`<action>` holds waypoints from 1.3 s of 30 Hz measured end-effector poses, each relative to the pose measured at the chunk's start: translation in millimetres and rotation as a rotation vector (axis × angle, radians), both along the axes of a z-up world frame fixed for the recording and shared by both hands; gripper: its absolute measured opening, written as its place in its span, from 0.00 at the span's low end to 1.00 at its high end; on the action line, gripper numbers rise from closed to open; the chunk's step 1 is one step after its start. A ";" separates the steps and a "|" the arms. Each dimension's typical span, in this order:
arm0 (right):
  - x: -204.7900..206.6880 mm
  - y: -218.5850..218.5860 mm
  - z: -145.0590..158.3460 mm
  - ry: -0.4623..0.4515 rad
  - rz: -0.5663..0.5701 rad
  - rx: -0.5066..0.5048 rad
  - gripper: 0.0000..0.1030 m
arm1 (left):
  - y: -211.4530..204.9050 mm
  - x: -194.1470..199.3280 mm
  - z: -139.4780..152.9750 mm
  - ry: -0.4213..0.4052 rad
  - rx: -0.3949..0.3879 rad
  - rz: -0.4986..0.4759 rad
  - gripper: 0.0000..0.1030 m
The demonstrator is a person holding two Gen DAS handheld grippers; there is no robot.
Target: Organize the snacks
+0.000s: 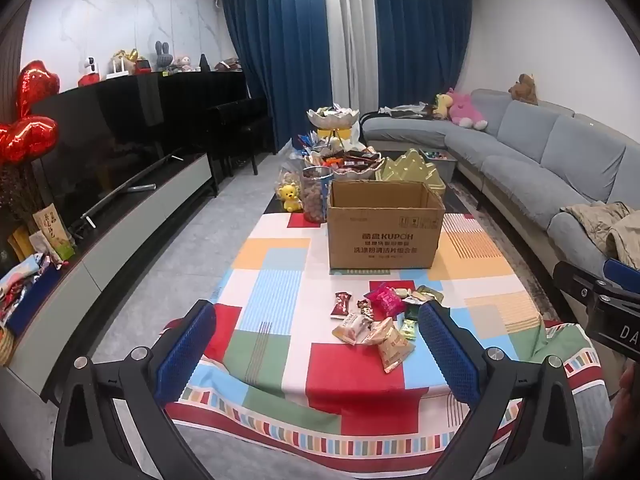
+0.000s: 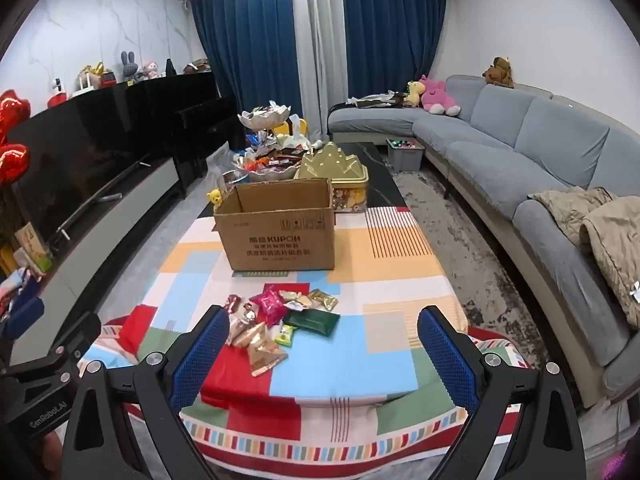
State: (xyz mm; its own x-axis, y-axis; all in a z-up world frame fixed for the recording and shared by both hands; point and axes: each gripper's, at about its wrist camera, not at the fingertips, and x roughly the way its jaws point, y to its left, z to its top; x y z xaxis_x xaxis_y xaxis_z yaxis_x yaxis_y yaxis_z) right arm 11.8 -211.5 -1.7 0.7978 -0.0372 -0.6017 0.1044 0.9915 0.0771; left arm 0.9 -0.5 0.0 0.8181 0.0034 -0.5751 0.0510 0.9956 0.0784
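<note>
**Snack pile ahead of two spread hand-held grippers**

Left hand-held gripper [image 1: 316, 344] and right hand-held gripper [image 2: 323, 344], both wide and empty, hover at the near table [image 2: 392, 264] edge. The snack pile [image 2: 280, 320] lies ahead, toward the right gripper's left finger. The green packet [image 2: 314, 322] runs left-right. The open cardboard box [image 2: 280, 226] stands beyond.

Heap of small foil-wrapped snack packets [image 1: 380, 316] on the bench's patchwork cloth [image 1: 272, 280], open brown cardboard box [image 1: 384, 228] behind it, tiered snack bowls [image 2: 272, 160] further back, grey sectional sofa [image 2: 520, 152] right, black television [image 1: 112, 148] left
</note>
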 end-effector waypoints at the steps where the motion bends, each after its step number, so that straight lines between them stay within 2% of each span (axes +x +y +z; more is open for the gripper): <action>1: -0.6 0.1 0.1 -0.001 0.000 0.000 0.93 | -0.7 0.8 -0.2 0.001 -0.001 -0.002 1.00; 8: -2.2 -3.6 6.5 -0.009 0.002 0.006 0.93 | -13.0 12.2 -4.8 0.004 0.007 -0.007 1.00; 10: -2.6 -5.2 8.5 -0.011 0.003 0.006 0.93 | -5.9 -0.4 1.1 -0.024 -0.004 -0.003 1.00; 14: -6.6 -2.1 6.9 -0.022 0.002 -0.001 0.93 | -4.5 -2.1 -0.4 -0.029 -0.009 -0.004 1.00; 39: -7.5 1.9 9.8 -0.023 0.004 -0.010 0.93 | -2.4 -6.8 1.1 -0.029 -0.021 -0.004 1.00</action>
